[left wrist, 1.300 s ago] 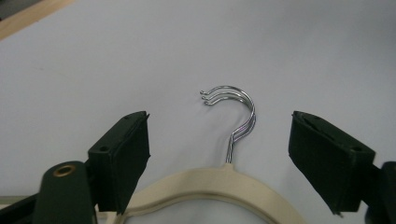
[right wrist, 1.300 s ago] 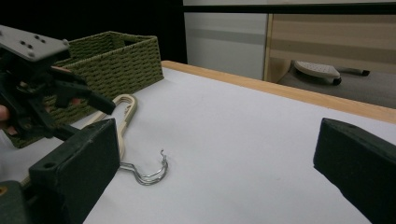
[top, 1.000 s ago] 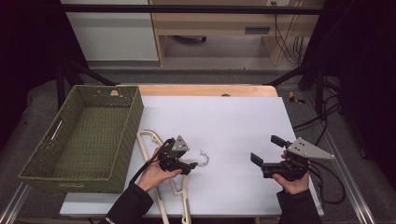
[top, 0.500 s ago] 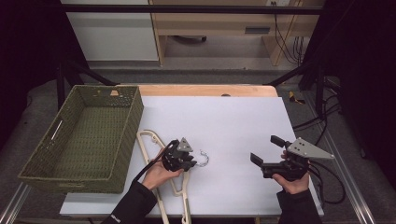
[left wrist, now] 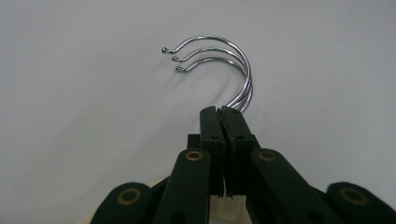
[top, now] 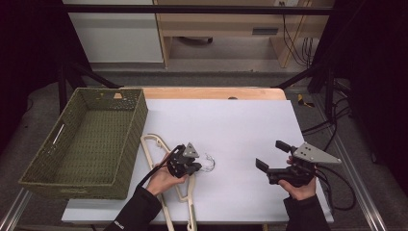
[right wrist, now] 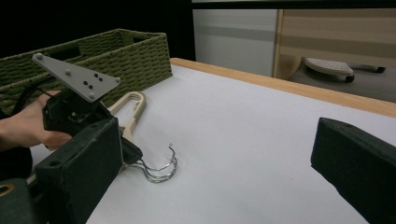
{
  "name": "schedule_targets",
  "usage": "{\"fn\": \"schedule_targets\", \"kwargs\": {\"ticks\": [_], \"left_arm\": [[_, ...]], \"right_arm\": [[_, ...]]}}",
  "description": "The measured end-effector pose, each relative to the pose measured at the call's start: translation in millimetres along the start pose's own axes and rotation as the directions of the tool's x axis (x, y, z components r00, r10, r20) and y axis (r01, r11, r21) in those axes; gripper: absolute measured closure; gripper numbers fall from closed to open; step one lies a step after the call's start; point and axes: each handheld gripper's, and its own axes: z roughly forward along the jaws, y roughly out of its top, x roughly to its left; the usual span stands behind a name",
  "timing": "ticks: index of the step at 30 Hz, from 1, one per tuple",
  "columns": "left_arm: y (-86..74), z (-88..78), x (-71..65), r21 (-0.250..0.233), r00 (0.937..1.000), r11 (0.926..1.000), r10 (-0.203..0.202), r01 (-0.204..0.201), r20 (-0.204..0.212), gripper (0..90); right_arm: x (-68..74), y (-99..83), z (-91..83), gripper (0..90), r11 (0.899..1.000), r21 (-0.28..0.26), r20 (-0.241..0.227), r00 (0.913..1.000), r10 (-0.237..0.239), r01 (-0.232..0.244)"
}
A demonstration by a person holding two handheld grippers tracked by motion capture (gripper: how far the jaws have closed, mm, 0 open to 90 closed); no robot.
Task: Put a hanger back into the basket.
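Grasp step: left gripper (left wrist: 223, 112), jaws just closed, clamps the hangers' (top: 159, 163) hook necks (left wrist: 238, 100) on the table (top: 240, 125) beside the basket (top: 86, 139); right gripper (top: 270, 155) wide, idle; next, likely lift basketward.

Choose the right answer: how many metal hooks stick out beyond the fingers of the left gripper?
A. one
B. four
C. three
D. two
C: the left gripper view shows three chrome hooks stacked together, curving out from the closed fingers of the left gripper.
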Motion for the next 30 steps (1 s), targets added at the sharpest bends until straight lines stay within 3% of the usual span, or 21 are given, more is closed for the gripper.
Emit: {"fn": "schedule_targets", "kwargs": {"ticks": [9,12,15,21,22,25,30], "left_arm": [[0.9,-22.4,-7.7,-0.070,0.9994,0.9970,0.030,-0.031,-0.015,88.5],[0.2,-27.5,-10.0,-0.094,0.9996,0.9953,0.024,-0.026,-0.017,88.6],[-2.0,-37.6,-11.3,-0.140,0.9996,0.9899,0.018,-0.021,-0.021,88.6],[-5.9,-47.9,-12.4,-0.184,0.9998,0.9829,0.007,-0.010,-0.019,88.6],[-6.6,-50.6,-13.1,-0.191,0.9997,0.9816,0.007,-0.011,-0.023,88.6],[-7.0,-52.4,-13.8,-0.195,0.9996,0.9807,0.011,-0.016,-0.027,88.6],[-7.3,-56.4,-13.8,-0.206,0.9996,0.9783,0.009,-0.015,-0.028,88.6]], "right_arm": [[13.8,-2.2,15.4,2.0,0.999,0.021,-0.075,0.9967,0.028,-0.027],[19.4,-2.9,20.5,2.0,0.999,0.035,-0.082,0.9962,0.030,-0.027],[33.8,-4.1,32.5,3.8,0.997,0.072,-0.110,0.9935,0.029,-0.021],[52.4,-9.4,50.5,7.0,0.992,0.125,-0.150,0.9874,0.052,-0.033],[61.3,-12.5,58.9,9.2,0.989,0.144,-0.167,0.9837,0.066,-0.041],[68.1,-15.4,65.0,10.7,0.986,0.159,-0.185,0.9802,0.071,-0.041],[85.4,-24.4,81.9,15.3,0.976,0.212,-0.233,0.9673,0.101,-0.051]]}}
